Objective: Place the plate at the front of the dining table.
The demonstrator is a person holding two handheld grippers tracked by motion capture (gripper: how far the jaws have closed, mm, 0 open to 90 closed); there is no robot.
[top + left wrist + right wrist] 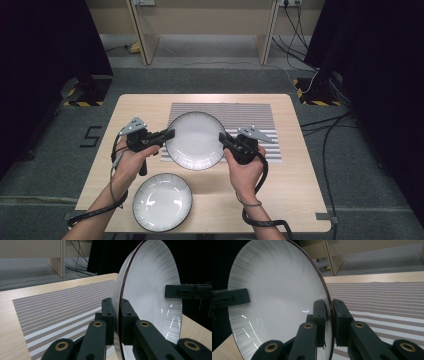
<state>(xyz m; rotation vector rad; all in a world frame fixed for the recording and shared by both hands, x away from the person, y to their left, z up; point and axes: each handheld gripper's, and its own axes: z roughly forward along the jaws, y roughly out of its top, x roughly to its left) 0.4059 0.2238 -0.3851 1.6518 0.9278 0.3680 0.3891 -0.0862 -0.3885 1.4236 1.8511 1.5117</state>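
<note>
– What do the claws have?

– The left claw [172, 133] is clamped on the left rim of the upper plate [195, 140], one jaw on each face. The right claw [222, 137] pinches the opposite rim the same way.

– And where does the plate sit?

– Between the two claws, over the striped mat [250, 116] at the middle of the desk [295, 170]. A second plate [162, 201] lies flat near the desk's front edge, just beside the left forearm.
</note>
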